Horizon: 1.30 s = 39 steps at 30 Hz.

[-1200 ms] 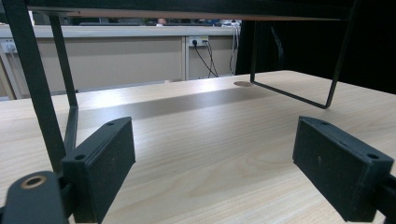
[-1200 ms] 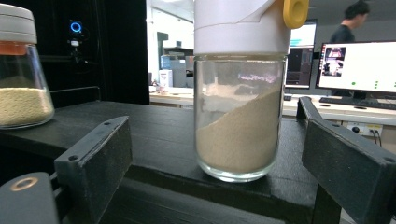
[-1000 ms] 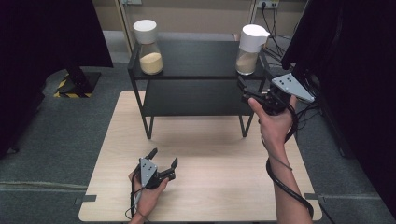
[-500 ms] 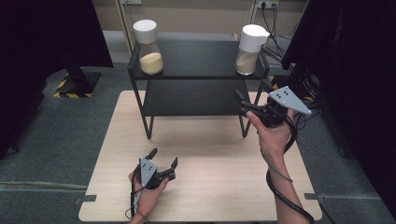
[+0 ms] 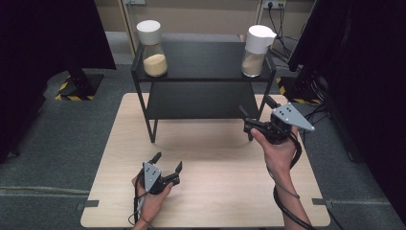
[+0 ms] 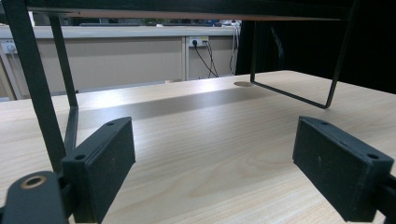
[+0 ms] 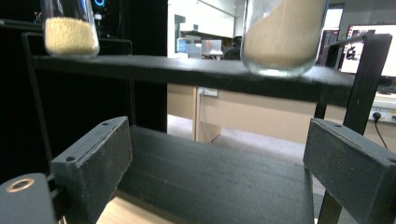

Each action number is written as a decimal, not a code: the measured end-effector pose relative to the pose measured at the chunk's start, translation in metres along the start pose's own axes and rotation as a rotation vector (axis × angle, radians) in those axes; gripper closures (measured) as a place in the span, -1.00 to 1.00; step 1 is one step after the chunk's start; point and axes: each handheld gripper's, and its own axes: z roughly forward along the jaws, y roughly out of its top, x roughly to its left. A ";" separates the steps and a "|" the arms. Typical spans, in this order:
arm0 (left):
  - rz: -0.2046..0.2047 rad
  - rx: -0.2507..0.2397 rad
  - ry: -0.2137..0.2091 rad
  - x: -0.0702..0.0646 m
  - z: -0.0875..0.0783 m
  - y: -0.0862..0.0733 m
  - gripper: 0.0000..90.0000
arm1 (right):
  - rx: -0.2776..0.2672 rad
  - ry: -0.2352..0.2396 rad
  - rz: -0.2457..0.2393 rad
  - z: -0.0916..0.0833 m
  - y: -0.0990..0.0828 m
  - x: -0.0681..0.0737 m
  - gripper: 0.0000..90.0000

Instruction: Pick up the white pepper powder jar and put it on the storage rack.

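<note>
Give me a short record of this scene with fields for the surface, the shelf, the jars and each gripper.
surface: light wooden table
shelf: black two-tier rack at the table's far side
left jar: white-capped glass jar of yellowish grain, top tier
right jar: white-lidded glass jar of tan powder, top tier
left gripper: low over the table, jaws open, holding nothing
right gripper: beside the rack's right legs, jaws open, holding nothing

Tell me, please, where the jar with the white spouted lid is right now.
In the high view the spouted jar stands at the right end of the black shelf's top board, beyond the right gripper.
</note>
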 end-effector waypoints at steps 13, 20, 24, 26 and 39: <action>-0.001 0.001 0.001 0.000 0.000 0.000 -0.72 | 0.015 0.009 -0.002 -0.014 -0.016 0.002 -0.82; 0.001 0.000 0.001 0.000 0.000 0.000 -0.72 | 0.030 0.014 -0.003 -0.021 -0.025 0.003 -0.82; 0.003 0.000 0.001 0.000 0.000 0.000 -0.72 | 0.044 0.018 -0.001 -0.023 -0.033 0.004 -0.82; 0.002 0.000 0.001 0.000 0.000 0.000 -0.73 | 0.047 0.019 0.002 -0.023 -0.035 0.004 -0.82; 0.002 -0.001 0.001 0.000 0.000 0.000 -0.72 | 0.098 0.020 0.029 -0.032 -0.062 0.006 -0.82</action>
